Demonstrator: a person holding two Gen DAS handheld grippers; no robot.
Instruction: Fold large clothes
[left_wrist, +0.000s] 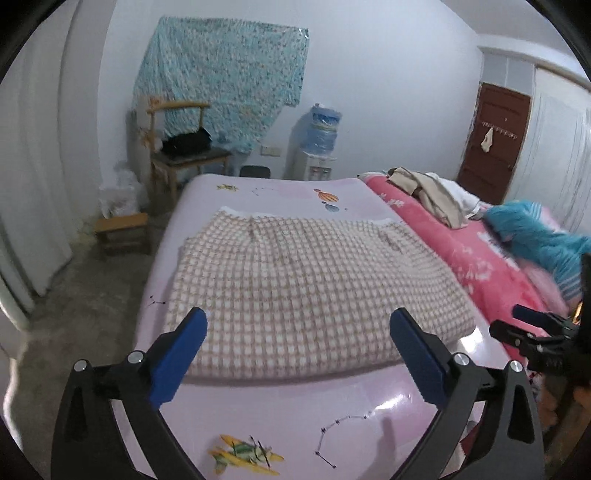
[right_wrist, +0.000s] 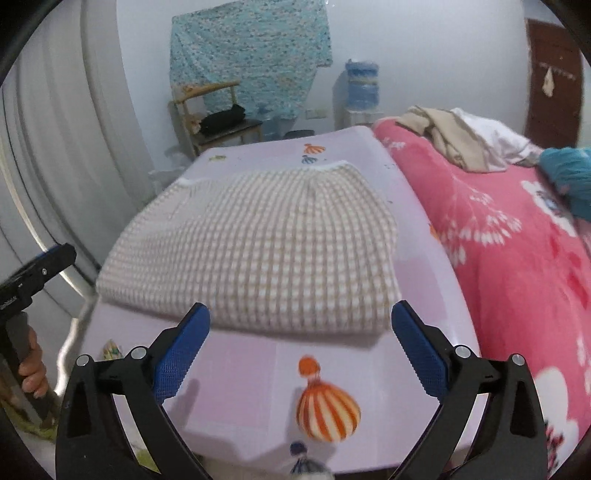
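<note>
Both jaws stood wide, nothing between them: left gripper (left_wrist: 297, 321), right gripper (right_wrist: 301, 314). The checked garment (left_wrist: 303, 280) lay folded flat on the lilac sheet (left_wrist: 295, 413), just past the fingertips, untouched. Motion blur softened its weave and edges. Beige clothes (right_wrist: 447, 136) were heaped on the pink blanket (right_wrist: 517, 258); a teal fabric (right_wrist: 569, 173) ran off-frame.
</note>
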